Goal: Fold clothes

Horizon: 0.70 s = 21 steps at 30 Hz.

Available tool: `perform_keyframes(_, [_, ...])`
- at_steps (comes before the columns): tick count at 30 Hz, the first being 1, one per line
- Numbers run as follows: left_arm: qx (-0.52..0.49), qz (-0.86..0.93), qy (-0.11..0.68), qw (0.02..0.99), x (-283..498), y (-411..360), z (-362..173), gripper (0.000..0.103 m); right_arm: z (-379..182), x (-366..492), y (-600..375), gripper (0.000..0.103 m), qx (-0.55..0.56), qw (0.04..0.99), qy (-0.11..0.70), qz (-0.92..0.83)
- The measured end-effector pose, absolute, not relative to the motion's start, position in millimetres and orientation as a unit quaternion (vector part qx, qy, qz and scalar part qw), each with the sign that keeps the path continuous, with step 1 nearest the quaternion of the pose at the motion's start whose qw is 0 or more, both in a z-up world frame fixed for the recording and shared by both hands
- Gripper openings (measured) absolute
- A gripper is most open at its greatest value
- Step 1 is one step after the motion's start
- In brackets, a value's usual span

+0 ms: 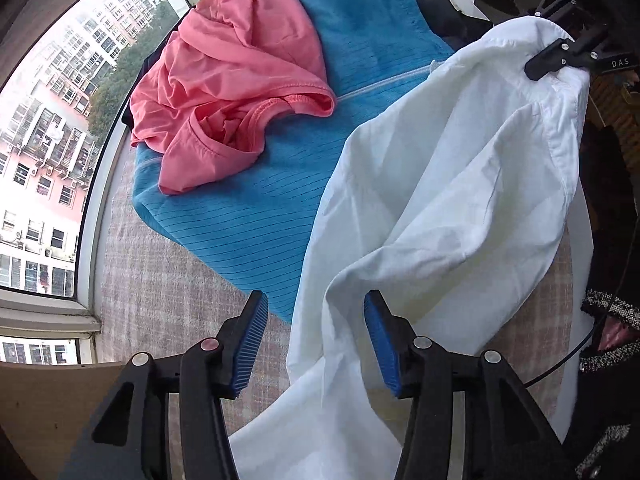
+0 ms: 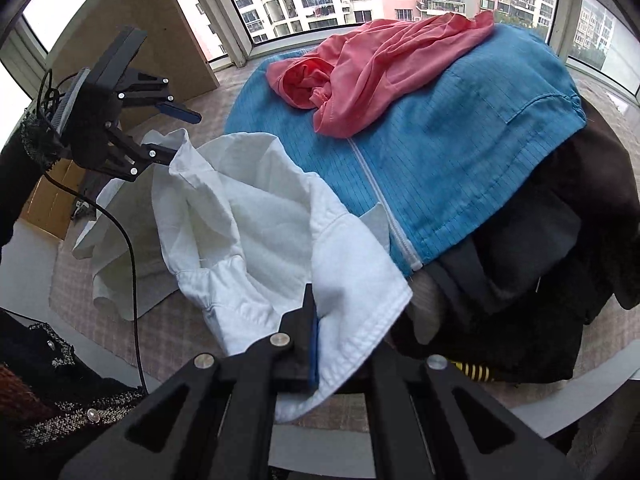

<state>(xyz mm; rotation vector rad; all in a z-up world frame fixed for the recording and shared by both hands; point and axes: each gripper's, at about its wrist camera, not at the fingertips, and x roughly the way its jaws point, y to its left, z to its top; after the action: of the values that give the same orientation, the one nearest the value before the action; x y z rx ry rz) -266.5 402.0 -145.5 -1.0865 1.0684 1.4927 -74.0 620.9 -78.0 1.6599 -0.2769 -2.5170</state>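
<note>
Here, on the far left, a window (image 1: 44,160) shows tall pink and white buildings. Next comes the desk (image 1: 160,280), with a checked cloth on it. The left gripper (image 1: 316,340) hangs over it with its two blue pads wide apart, holding nothing. The white shirt (image 1: 440,200) hangs down just beside one pad and touches it. Behind sits a blue jacket (image 1: 360,80) with a pink shirt (image 1: 232,80) lying on top. Some dark clothes (image 2: 540,280) lie at the right side of the pile. On the right, the right gripper (image 1: 540,68) is pinched tight on the white shirt's top edge and lifts it up.

I think the shirt could slip, because only one gripper holds it. It could also drag across the blue jacket and pull the pink shirt off. The left gripper may grab too many layers, and the fold would come out lumpy.
</note>
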Motion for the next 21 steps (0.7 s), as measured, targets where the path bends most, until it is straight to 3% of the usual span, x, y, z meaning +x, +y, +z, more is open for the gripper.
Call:
perform_keyframes(10, [-0.506,0.563,0.386,0.527,-302.5,414.9,-182.8,0.047,-82.8,-83.7,626.3,0.002,0.554,0.058,-0.092,-0.825])
perform_keyframes(11, [-0.507,0.561,0.382,0.531,-302.4,414.6,-183.4,0.043,-83.2,-84.8,626.7,0.002,0.555,0.058,-0.093,-0.825])
perform_keyframes(13, [-0.514,0.559,0.371,0.535,-302.7,412.8,-184.0,0.022,-82.8,-85.9,626.3,0.002,0.554,0.057,-0.091,-0.826])
perform_keyframes(16, [-0.517,0.566,0.358,0.533,-300.6,406.7,-180.5,0.01,-80.9,-89.1,625.1,0.002,0.551,0.055,-0.086,-0.828])
perform_keyframes(21, [-0.478,0.636,0.336,0.504,-288.6,375.6,-136.6,0.005,-57.3,-93.1,623.1,0.002,0.518,0.044,-0.071,-0.851])
